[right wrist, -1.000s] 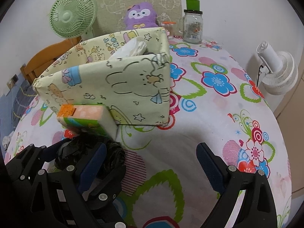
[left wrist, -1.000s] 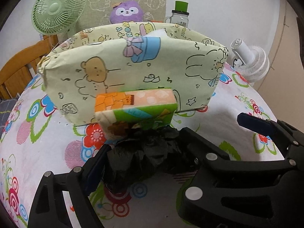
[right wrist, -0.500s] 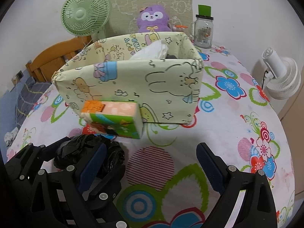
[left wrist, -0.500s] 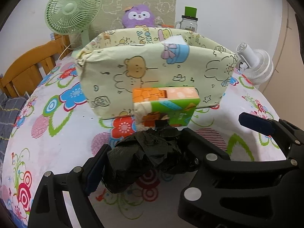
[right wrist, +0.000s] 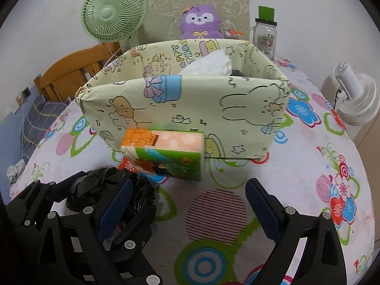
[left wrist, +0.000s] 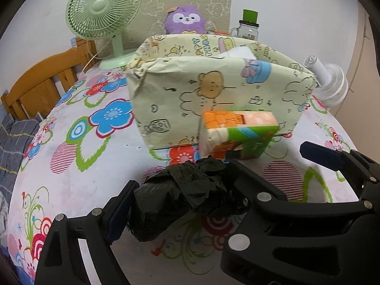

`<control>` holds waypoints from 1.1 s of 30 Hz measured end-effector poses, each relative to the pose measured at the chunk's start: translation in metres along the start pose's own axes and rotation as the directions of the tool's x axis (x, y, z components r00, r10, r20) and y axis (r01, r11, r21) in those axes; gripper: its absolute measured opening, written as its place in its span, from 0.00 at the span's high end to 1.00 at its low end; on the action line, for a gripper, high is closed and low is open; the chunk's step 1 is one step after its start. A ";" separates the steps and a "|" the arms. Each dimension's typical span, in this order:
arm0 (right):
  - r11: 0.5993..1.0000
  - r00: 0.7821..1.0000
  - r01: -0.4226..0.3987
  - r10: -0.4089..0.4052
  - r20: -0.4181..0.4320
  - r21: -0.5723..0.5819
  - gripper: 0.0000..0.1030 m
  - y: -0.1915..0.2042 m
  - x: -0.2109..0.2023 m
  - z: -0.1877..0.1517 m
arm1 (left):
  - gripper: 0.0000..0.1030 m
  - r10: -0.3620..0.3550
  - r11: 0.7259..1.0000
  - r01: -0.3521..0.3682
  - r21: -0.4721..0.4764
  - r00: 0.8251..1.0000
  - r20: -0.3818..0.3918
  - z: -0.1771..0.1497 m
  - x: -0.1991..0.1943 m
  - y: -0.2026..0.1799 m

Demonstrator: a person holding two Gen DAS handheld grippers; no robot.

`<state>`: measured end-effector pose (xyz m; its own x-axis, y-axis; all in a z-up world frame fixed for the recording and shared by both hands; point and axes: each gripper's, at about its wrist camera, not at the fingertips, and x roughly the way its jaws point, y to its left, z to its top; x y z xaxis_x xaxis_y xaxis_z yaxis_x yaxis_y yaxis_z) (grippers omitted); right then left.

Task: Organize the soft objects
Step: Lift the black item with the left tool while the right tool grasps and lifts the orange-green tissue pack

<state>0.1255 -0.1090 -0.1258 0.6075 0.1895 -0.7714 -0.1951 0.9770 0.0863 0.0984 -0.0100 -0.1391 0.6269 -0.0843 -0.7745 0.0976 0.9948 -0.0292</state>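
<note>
A crumpled black bag is clamped in the left gripper, its fingers closed in against the wad from both sides. In the right wrist view the same bag is seen at eight o'clock, bulging out between the left gripper's fingers. The right gripper is held wide open with nothing between its fingers; only the tablecloth is seen in the gap.

Just beyond the bag, at one o'clock in the left wrist view, a tissue pack with an orange top and green side is found, set against the front wall of the box. In the right wrist view the pack lies at twelve o'clock, touching the box. The box is wrapped in pale yellow cartoon paper and is open at the top; white tissue and something dark are seen inside.

Behind the box, a green fan is placed at eleven o'clock, a purple plush at twelve, and a jar with a green lid at one. A white fan is seen at two o'clock, at the table's edge. A wooden bed frame is seen at ten o'clock in the left wrist view.
</note>
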 end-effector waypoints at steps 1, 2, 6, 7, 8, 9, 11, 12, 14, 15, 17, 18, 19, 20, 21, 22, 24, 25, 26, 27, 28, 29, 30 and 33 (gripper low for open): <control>1.000 1.000 -0.001 0.001 -0.002 0.000 0.06 0.002 0.001 0.001 | 0.11 0.002 1.000 -0.002 -0.001 1.000 -0.001 0.000 0.001 0.002; 1.000 1.000 0.000 0.000 -0.001 0.000 0.06 0.003 0.003 0.001 | 0.12 0.003 1.000 -0.003 -0.001 1.000 -0.002 0.000 0.001 0.004; 1.000 1.000 0.007 -0.007 -0.003 0.001 0.06 0.008 0.007 0.004 | 0.12 0.000 1.000 0.000 -0.002 1.000 -0.006 0.001 0.003 0.009; 1.000 1.000 0.009 -0.009 -0.003 0.003 0.06 0.009 0.008 0.004 | 0.12 -0.001 1.000 0.001 -0.001 1.000 -0.007 0.001 0.004 0.009; 1.000 1.000 0.010 -0.010 -0.005 0.005 0.06 0.010 0.010 0.005 | 0.12 -0.001 1.000 0.001 -0.001 1.000 -0.008 0.002 0.004 0.010; 1.000 1.000 0.008 -0.008 -0.005 0.007 0.06 0.010 0.011 0.006 | 0.11 0.001 1.000 -0.001 0.000 1.000 -0.010 0.002 0.005 0.011; 1.000 1.000 0.007 -0.007 -0.009 0.010 0.06 0.012 0.014 0.007 | 0.11 0.005 1.000 -0.005 0.006 1.000 -0.014 0.003 0.005 0.012; 1.000 1.000 0.011 -0.011 -0.011 0.012 0.06 0.012 0.015 0.007 | 0.11 0.009 1.000 -0.009 0.011 1.000 -0.017 0.003 0.006 0.013; 1.000 1.000 0.012 -0.012 -0.013 0.017 0.06 0.013 0.018 0.007 | 0.11 0.014 1.000 -0.013 0.016 1.000 -0.017 0.003 0.006 0.013; 1.000 1.000 0.014 -0.014 -0.011 0.021 0.06 0.014 0.019 0.008 | 0.11 0.009 1.000 -0.009 0.013 1.000 -0.019 0.004 0.007 0.014; 0.999 1.000 0.015 -0.015 -0.010 0.029 0.06 0.015 0.021 0.008 | 0.11 0.003 1.000 -0.003 0.009 1.000 -0.023 0.005 0.009 0.017; 0.999 1.000 0.015 -0.015 -0.011 0.033 0.06 0.015 0.022 0.009 | 0.11 0.002 1.000 -0.002 0.006 1.000 -0.025 0.005 0.010 0.018; 0.999 1.000 0.015 -0.015 -0.012 0.037 0.06 0.015 0.024 0.009 | 0.11 0.000 1.000 0.000 0.004 1.000 -0.027 0.006 0.010 0.018; 0.999 1.000 0.016 -0.015 -0.012 0.040 0.06 0.015 0.024 0.009 | 0.11 -0.002 1.000 0.002 0.002 1.000 -0.028 0.006 0.011 0.019; 0.999 1.000 0.018 -0.017 -0.012 0.043 0.06 0.015 0.025 0.010 | 0.11 -0.004 1.000 0.004 0.000 1.000 -0.029 0.006 0.012 0.019; 0.999 1.000 0.021 -0.020 -0.012 0.046 0.06 0.015 0.026 0.010 | 0.11 -0.007 1.000 0.007 -0.002 1.000 -0.030 0.006 0.013 0.020; 0.998 1.000 0.028 -0.027 -0.013 0.049 0.06 0.015 0.028 0.011 | 0.11 -0.009 1.000 0.009 -0.003 0.999 -0.032 0.007 0.014 0.020; 0.998 0.999 0.034 -0.033 -0.012 0.049 0.06 0.016 0.029 0.012 | 0.11 -0.010 1.000 0.009 -0.002 0.999 -0.033 0.007 0.014 0.020; 0.998 0.999 0.037 -0.037 -0.010 0.051 0.06 0.016 0.029 0.012 | 0.11 -0.010 1.000 0.010 -0.002 0.999 -0.033 0.008 0.015 0.020; 0.998 0.999 0.041 -0.040 -0.009 0.052 0.06 0.017 0.030 0.013 | 0.11 -0.010 1.000 0.010 -0.001 0.999 -0.033 0.008 0.015 0.020; 0.997 0.999 0.045 -0.044 -0.009 0.056 0.06 0.017 0.031 0.013 | 0.11 -0.011 1.000 0.011 -0.002 0.999 -0.033 0.008 0.015 0.020; 0.997 0.999 0.046 -0.045 -0.008 0.059 0.08 0.017 0.031 0.013 | 0.11 -0.013 1.000 0.013 -0.004 0.999 -0.033 0.008 0.015 0.020; 0.997 0.999 0.044 -0.044 -0.007 0.063 0.11 0.016 0.031 0.013 | 0.11 -0.016 1.000 0.016 -0.005 0.999 -0.034 0.008 0.015 0.020; 0.997 0.999 0.035 -0.035 -0.004 0.075 0.15 0.017 0.031 0.015 | 0.11 -0.016 1.000 0.016 -0.007 0.999 -0.035 0.008 0.016 0.020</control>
<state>0.1528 -0.0845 -0.1390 0.6108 0.1549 -0.7765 -0.1151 0.9876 0.1065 0.1166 0.0085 -0.1465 0.5976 -0.0982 -0.7958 0.1023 0.9937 -0.0457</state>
